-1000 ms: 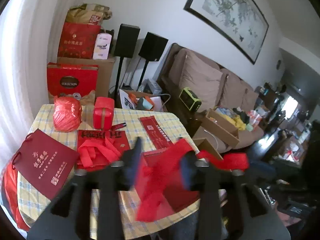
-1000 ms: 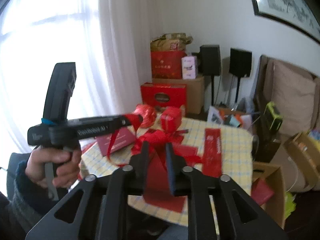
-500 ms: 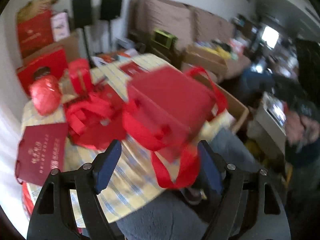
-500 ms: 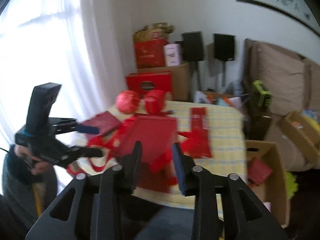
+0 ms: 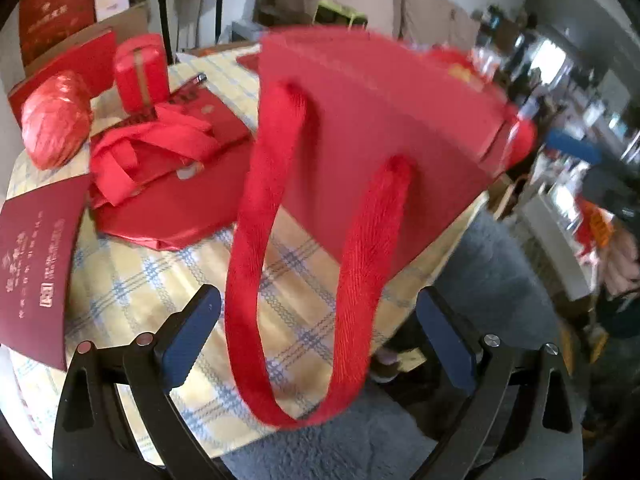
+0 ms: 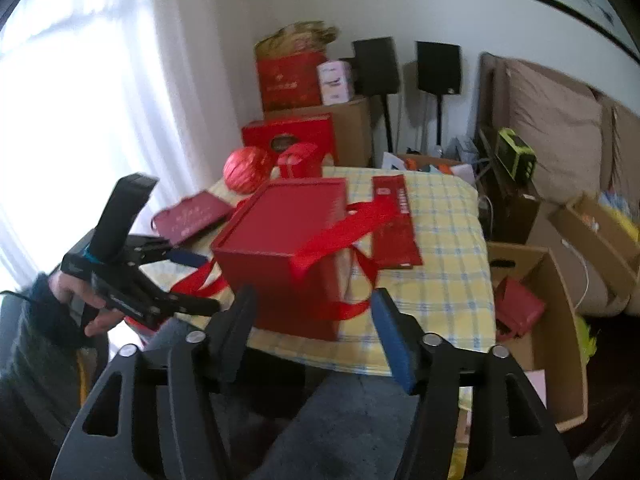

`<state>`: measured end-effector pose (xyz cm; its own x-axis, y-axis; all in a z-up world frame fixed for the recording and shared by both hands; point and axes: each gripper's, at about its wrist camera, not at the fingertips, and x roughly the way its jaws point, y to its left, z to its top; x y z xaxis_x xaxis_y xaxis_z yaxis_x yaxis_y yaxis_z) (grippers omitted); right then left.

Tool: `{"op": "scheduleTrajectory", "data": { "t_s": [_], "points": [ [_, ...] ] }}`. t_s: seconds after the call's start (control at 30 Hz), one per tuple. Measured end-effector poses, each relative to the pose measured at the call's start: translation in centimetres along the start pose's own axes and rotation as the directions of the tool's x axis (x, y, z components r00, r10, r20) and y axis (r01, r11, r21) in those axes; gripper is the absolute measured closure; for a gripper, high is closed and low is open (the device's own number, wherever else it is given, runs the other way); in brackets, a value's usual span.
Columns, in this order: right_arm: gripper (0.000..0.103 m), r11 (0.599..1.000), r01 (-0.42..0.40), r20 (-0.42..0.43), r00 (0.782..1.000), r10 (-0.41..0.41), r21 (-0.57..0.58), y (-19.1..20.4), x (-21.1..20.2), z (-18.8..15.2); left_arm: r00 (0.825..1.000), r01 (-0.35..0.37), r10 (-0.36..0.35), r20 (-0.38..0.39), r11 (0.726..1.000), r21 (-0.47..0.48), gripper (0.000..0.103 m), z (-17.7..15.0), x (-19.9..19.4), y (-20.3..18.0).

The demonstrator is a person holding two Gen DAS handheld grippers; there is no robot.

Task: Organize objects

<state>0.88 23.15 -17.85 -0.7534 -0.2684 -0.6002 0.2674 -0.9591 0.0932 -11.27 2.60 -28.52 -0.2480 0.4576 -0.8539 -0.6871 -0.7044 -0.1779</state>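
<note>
Yellow checked cloth is covering the table (image 6: 440, 216), and the red gift bag (image 6: 280, 248) is sitting at its near edge. My left tongs (image 5: 316, 336) are opening wide; one red handle loop (image 5: 300, 280) is hanging between the fingers, but the pads are not pressing it. My right tongs (image 6: 312, 320) are also opening, just before the bag, holding nothing.

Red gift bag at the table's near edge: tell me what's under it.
The red gift bag sits on the yellow checked tablecloth, partly overhanging the near edge. One ribbon handle hangs below it. Anything directly beneath its base is hidden.
</note>
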Motion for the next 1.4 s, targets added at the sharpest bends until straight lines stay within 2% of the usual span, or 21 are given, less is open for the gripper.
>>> {"op": "scheduleTrajectory", "data": {
  "t_s": [0.03, 0.1, 0.23, 0.3, 0.37, 0.4, 0.47, 0.5, 0.57, 0.67, 0.77, 0.9, 1.0, 1.17, 1.3, 1.4],
  "points": [
    [0.030, 1.000, 0.010, -0.001, 1.000, -0.010, -0.018, 0.7, 0.5, -0.1, 0.999, -0.039, 0.039, -0.030, 0.999, 0.000, 0.006, 0.0, 0.8, 0.0],
    [0.030, 0.998, 0.030, -0.008, 0.999, -0.031, -0.052, 1.6, 1.5, -0.4, 0.995, -0.076, 0.075, -0.068, 0.997, -0.008, 0.012, 0.0, 1.9, 0.1],
    [0.030, 0.991, 0.089, -0.002, 0.996, -0.089, -0.097, 2.1, 2.8, -0.3, 0.998, -0.039, 0.037, -0.051, 0.999, -0.034, 0.015, -0.1, 2.0, 0.6],
    [0.030, 0.990, 0.099, -0.005, 0.995, -0.100, -0.097, 1.9, 3.6, -0.2, 0.999, -0.017, 0.015, -0.034, 0.998, -0.059, 0.022, -0.2, 1.8, 1.1],
    [0.037, 0.993, 0.088, -0.007, 0.996, -0.089, -0.080, 1.6, 4.2, -0.1, 1.000, -0.006, 0.004, -0.013, 0.997, -0.082, 0.035, -0.3, 1.5, 1.8],
    [0.044, 0.995, 0.075, -0.014, 0.997, -0.076, -0.065, 1.4, 4.5, -0.1, 1.000, 0.005, -0.005, 0.002, 0.995, -0.098, 0.041, -0.3, 1.3, 2.2],
    [0.056, 0.997, 0.059, -0.028, 0.998, -0.060, -0.043, 0.9, 5.0, -0.2, 0.998, 0.044, -0.037, 0.048, 0.987, -0.154, 0.060, -0.4, 0.9, 3.4],
    [0.061, 0.998, 0.059, -0.033, 0.998, -0.061, -0.035, 0.8, 5.2, -0.2, 0.996, 0.070, -0.058, 0.070, 0.978, -0.194, 0.064, -0.5, 0.8, 4.2],
    [0.063, 0.998, 0.051, -0.028, 0.998, -0.052, -0.023, 0.4, 5.3, -0.2, 0.991, 0.109, -0.084, 0.101, 0.956, -0.271, 0.083, -0.7, 0.8, 5.8],
    [0.075, 1.000, 0.032, -0.032, 0.999, -0.032, -0.002, 0.0, 5.3, -0.1, 0.987, 0.123, -0.080, 0.138, 0.932, -0.340, 0.096, -0.8, 0.6, 7.6],
    [0.086, 0.999, 0.012, -0.037, 0.999, -0.011, 0.032, -0.4, 5.2, -0.1, 0.979, 0.114, -0.038, 0.199, 0.916, -0.385, 0.096, -0.8, -0.6, 8.5],
    [0.096, 0.997, 0.008, -0.015, 1.000, -0.007, 0.071, -0.9, 4.5, 0.1, 0.950, 0.157, -0.032, 0.310, 0.909, -0.387, 0.096, -1.0, -2.3, 9.2],
    [0.097, 0.995, 0.028, -0.016, 1.000, -0.026, 0.093, -1.2, 4.3, 0.4, 0.931, 0.153, -0.006, 0.366, 0.914, -0.376, 0.096, -0.1, -3.7, 9.0],
    [0.098, 0.990, 0.088, 0.010, 0.996, -0.090, 0.109, -1.8, 3.2, 1.0, 0.914, 0.123, 0.027, 0.406, 0.933, -0.339, 0.096, 0.9, -5.5, 7.7],
    [0.098, 0.986, 0.049, 0.042, 0.997, -0.057, 0.161, -2.7, 1.6, 2.2, 0.887, 0.150, 0.021, 0.462, 0.932, -0.330, 0.096, 1.5, -7.4, 6.8],
    [0.097, 0.978, 0.018, 0.063, 0.998, -0.031, 0.206, -3.7, 0.7, 3.5, 0.884, 0.160, 0.000, 0.467, 0.939, -0.304, 0.095, 1.8, -8.9, 5.8]
  ]
}}
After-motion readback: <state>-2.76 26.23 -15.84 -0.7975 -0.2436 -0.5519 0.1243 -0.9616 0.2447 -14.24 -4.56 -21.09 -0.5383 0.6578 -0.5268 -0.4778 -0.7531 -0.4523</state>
